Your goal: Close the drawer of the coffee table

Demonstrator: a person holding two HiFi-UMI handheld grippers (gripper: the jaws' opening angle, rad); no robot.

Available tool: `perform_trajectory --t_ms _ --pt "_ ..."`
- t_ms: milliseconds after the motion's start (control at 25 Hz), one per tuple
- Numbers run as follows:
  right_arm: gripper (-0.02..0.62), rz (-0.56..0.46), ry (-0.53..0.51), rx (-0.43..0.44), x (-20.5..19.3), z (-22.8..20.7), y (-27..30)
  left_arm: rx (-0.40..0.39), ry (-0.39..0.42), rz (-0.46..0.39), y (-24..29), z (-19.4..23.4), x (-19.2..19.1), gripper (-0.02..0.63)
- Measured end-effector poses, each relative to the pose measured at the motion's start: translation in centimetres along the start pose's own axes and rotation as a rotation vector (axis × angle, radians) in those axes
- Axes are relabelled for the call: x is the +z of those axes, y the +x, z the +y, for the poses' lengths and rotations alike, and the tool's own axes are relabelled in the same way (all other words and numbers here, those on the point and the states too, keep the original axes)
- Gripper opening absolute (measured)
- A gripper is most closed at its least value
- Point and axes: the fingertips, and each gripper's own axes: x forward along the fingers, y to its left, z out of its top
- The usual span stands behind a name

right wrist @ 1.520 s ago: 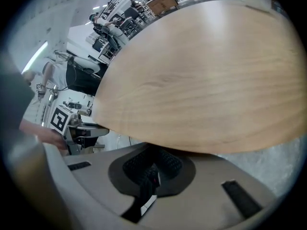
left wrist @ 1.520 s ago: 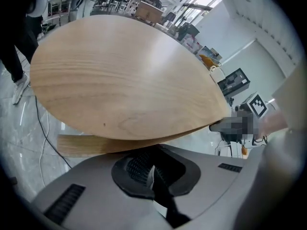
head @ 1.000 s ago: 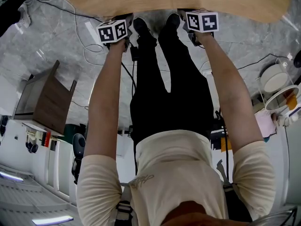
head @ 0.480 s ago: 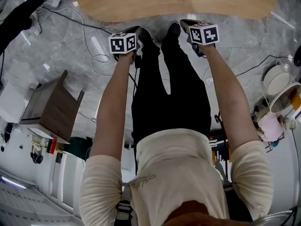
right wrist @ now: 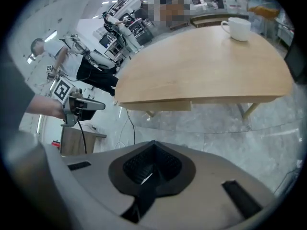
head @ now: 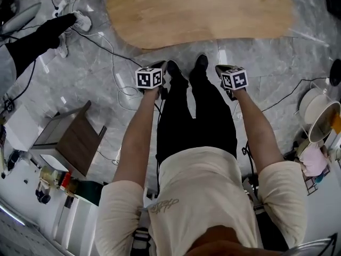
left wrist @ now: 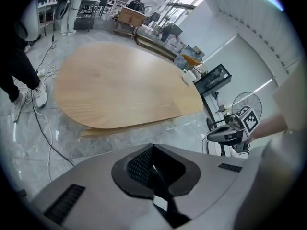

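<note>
The oval wooden coffee table (head: pixel 197 12) stands on the grey floor ahead of my feet. Its drawer front (right wrist: pixel 158 105) shows under the near edge, close in below the top, and appears as a thin wooden strip (left wrist: pixel 124 128) in the left gripper view. My left gripper (head: pixel 153 68) and right gripper (head: pixel 225 71) hang over bare floor, short of the table and touching nothing. Both sets of jaws meet, the left gripper (left wrist: pixel 153 164) and the right gripper (right wrist: pixel 151 171) alike, with nothing held. A white cup (right wrist: pixel 238 28) sits on the far end of the top.
Cables (head: pixel 114 73) trail across the floor at my left. A dark wooden side cabinet (head: pixel 72 137) stands to the left behind me. Another person's leg and shoe (head: pixel 48 33) are at the left. White pots (head: pixel 319 113) sit at the right.
Both grippers have drawn back from the table's near edge, and the table now lies farther ahead. The whole tabletop and the cup have come into the head view.
</note>
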Motion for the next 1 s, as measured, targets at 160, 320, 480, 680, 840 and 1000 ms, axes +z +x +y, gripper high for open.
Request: perform_trajectory --t_ms 160,320,480,680,840,1000 --pt "-0.005 0.006 -0.005 -0.025 -2.0 2.0 -4.6 0.022 0.016 0.024 -4.3 -1.5 -1.7 0.005" --pt "-0.005 -0.024 -0.025 -0.028 -1.3 4.2 -7.8 0.028 0.048 0.005 -7.7 -3.1 -2.0 0.005" --pt "-0.005 -0.085 -0.059 -0.010 0.4 7.8 -10.9 0.043 0.131 -0.036 -11.7 -5.7 -2.1 0.005" --pt "-0.005 -0.216 -0.135 0.058 3.9 13.8 -14.8 0.035 0.269 -0.133 -16.5 -10.3 -0.6 0.005" --pt "-0.006 -0.320 -0.207 0.084 6.9 17.9 -18.1 0.018 0.273 -0.272 -20.8 -13.4 2.3 0.005" --pt "-0.006 -0.465 -0.191 0.149 11.3 22.1 -21.6 0.048 0.278 -0.393 -24.9 -15.8 5.6 0.005"
